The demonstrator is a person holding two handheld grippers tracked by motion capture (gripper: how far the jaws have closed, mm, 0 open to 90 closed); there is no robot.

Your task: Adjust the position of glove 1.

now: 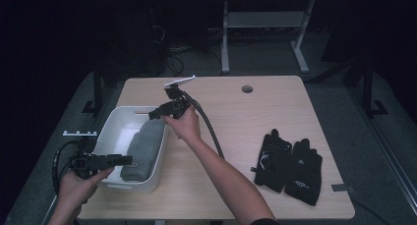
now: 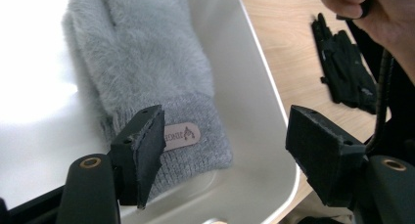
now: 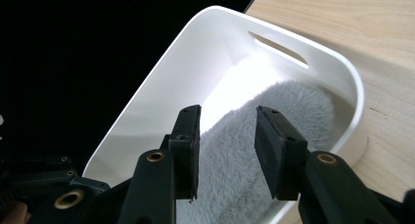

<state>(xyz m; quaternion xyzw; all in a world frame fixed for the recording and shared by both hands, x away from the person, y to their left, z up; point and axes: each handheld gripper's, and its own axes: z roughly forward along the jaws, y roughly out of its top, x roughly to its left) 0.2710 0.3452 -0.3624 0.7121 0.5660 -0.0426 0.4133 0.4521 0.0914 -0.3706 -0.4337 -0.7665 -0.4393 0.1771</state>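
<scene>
A fluffy grey glove point(image 1: 145, 149) lies lengthwise in a white bin point(image 1: 105, 131) at the table's left. In the left gripper view its knit cuff with a small label point(image 2: 181, 135) lies just beyond the jaws. My left gripper point(image 2: 227, 131) hovers over the bin's near end point(image 1: 129, 160), open wide, with nothing between its pads. My right gripper point(image 1: 151, 114) hangs over the bin's far right rim. In the right gripper view it stands open point(image 3: 227, 136) above the glove's fingertip end point(image 3: 298, 101), pads apart from the fur.
A pair of black gloves point(image 1: 287, 166) lies flat on the wooden table's right half. The right gripper's cable point(image 1: 209, 129) trails across the table centre. A round hole point(image 1: 247, 89) sits near the far edge. Dark floor and desk legs lie beyond.
</scene>
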